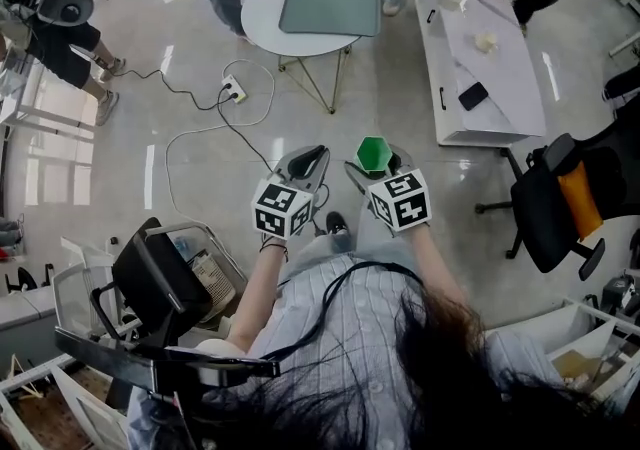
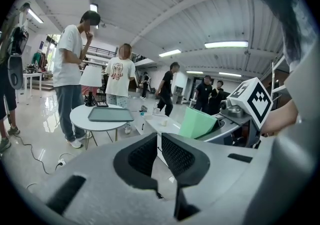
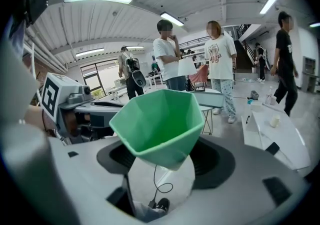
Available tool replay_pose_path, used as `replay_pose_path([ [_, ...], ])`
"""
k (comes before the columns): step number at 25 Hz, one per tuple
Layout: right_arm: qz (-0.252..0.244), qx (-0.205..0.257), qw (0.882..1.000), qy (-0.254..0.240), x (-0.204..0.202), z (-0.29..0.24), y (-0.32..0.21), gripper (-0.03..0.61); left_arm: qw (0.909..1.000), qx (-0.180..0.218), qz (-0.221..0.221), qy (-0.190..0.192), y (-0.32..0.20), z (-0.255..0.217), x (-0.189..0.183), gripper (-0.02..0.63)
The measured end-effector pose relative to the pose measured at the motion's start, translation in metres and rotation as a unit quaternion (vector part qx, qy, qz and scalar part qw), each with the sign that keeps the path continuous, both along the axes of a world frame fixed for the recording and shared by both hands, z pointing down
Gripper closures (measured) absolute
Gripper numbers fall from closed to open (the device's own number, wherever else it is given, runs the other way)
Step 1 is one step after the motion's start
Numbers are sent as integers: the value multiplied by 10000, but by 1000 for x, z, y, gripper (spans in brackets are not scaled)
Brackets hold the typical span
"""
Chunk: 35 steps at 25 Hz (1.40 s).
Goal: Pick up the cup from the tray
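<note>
A green faceted cup (image 1: 373,152) is held off the floor between the jaws of my right gripper (image 1: 375,165), which is shut on it. In the right gripper view the cup (image 3: 160,124) fills the middle and tilts toward the camera, its mouth open. My left gripper (image 1: 309,161) hangs just left of it with its jaws together and nothing between them (image 2: 159,142). From the left gripper view the cup (image 2: 197,123) shows to the right. The grey-green tray (image 1: 330,10) lies bare on a round white table (image 1: 258,8) well ahead of both grippers.
A long white table (image 1: 485,58) with a phone and small items stands to the right. A black office chair (image 1: 545,213) is nearer on the right. A power strip and cables (image 1: 232,90) lie on the floor. People stand around the round table. A black cart (image 1: 160,283) is at lower left.
</note>
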State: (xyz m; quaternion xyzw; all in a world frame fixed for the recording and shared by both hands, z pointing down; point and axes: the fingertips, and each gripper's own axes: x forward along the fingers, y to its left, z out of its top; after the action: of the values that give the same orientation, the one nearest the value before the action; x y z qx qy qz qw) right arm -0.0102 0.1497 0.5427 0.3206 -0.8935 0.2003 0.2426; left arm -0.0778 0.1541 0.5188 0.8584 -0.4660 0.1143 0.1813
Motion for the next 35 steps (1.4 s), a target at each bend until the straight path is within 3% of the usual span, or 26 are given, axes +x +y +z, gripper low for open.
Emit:
replay_pose_path([
  [20,100,3,9999,-31,29,2,29,250,9997,24,234,-5,10,4,31,597],
  [35,99,-32,9999,0,39,5,38,250,9997,15,229,-27,7,7,34,597],
])
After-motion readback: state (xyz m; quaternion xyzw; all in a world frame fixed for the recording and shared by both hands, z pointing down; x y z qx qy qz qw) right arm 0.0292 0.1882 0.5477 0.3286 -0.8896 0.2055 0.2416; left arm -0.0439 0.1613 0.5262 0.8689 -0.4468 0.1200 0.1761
